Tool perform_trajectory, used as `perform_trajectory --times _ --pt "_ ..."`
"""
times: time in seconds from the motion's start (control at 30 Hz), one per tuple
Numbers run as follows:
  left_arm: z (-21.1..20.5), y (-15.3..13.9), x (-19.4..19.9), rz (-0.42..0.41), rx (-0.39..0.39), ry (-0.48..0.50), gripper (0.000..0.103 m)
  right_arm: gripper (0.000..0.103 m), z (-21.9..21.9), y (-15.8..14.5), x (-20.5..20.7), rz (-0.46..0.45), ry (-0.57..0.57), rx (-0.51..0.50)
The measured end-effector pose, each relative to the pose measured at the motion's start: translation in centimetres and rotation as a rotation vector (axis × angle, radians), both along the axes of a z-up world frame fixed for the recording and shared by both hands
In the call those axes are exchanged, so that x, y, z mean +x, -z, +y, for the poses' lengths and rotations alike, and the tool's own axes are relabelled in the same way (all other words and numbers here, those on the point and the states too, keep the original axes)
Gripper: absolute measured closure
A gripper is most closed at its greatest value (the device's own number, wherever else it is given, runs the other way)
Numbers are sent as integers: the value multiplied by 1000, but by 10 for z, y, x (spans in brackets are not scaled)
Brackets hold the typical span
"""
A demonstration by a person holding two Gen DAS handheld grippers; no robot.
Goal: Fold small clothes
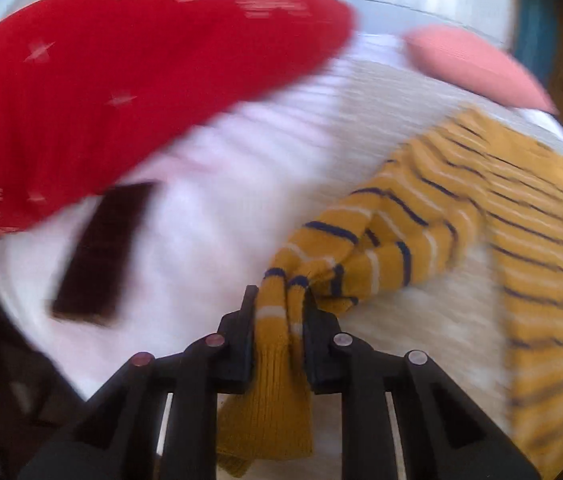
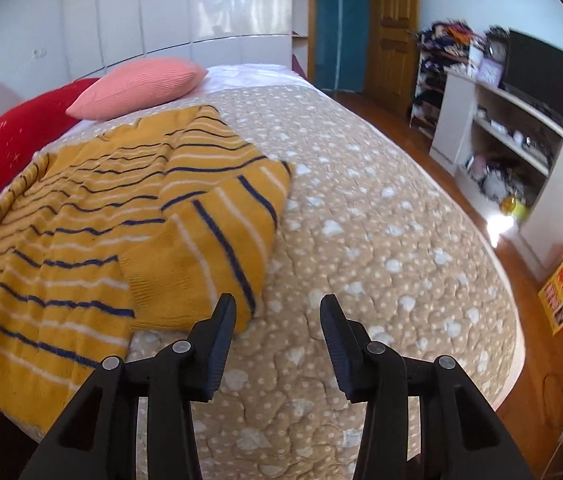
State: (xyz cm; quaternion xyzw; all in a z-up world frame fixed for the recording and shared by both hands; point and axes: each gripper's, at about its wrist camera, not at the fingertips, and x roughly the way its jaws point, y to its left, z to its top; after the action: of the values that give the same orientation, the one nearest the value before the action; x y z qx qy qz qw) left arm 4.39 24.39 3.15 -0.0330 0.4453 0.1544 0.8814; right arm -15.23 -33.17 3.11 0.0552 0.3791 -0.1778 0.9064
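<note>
Here left claw point(image 1: 279, 300) pinches sweater sleeve point(image 1: 281, 320).

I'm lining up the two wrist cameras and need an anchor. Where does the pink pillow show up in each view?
Left wrist view: the pink pillow sits upper right, blurred, beyond the striped sweater held by the left gripper.
Right wrist view: the pillow lies upper left on the bed; the right gripper is open.
Shared landmark: the red pillow beside it.

no text, label or number is legible anywhere.
</note>
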Motion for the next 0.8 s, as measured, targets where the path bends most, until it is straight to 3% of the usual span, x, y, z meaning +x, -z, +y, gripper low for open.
perform_trajectory --times 0.1,0.17,0.23,0.27,0.4,0.53,0.6,0.7,0.73,0.77,0.8 --pt "33 -12 -6 -15 -38 -64 75 55 -2 -5 3 -19 3 8" --pt "40 -26 -25 -65 -75 -61 60 54 -5 -8 4 -36 -5 32" --pt "37 -37 -46 -101 -75 -57 38 48 -4 -9 4 -42 -41 50" --pt "33 -41 -55 -117 -81 -47 34 48 0 -8 5 -44 -73 56" --pt "7 -47 -90 -144 -146 16 30 43 21 -2 11 -38 -190 22" --pt "-26 -36 -117 -127 -262 61 29 41 36 7 21 -30 -266 -20" --pt "-42 -31 -129 -121 -289 80 29 41 40 8 25 -46 -302 6" --pt "-66 -25 -135 -112 -313 123 29 41 51 14 37 -34 -328 -37" --pt "-74 -21 -136 -104 -317 137 29 43 53 20 43 -10 -331 -52" --pt "-81 -18 -135 -89 -316 144 29 52 54 26 48 11 -336 -52" --pt "-87 -14 -132 -75 -314 149 29 81 52 30 52 20 -340 -42"
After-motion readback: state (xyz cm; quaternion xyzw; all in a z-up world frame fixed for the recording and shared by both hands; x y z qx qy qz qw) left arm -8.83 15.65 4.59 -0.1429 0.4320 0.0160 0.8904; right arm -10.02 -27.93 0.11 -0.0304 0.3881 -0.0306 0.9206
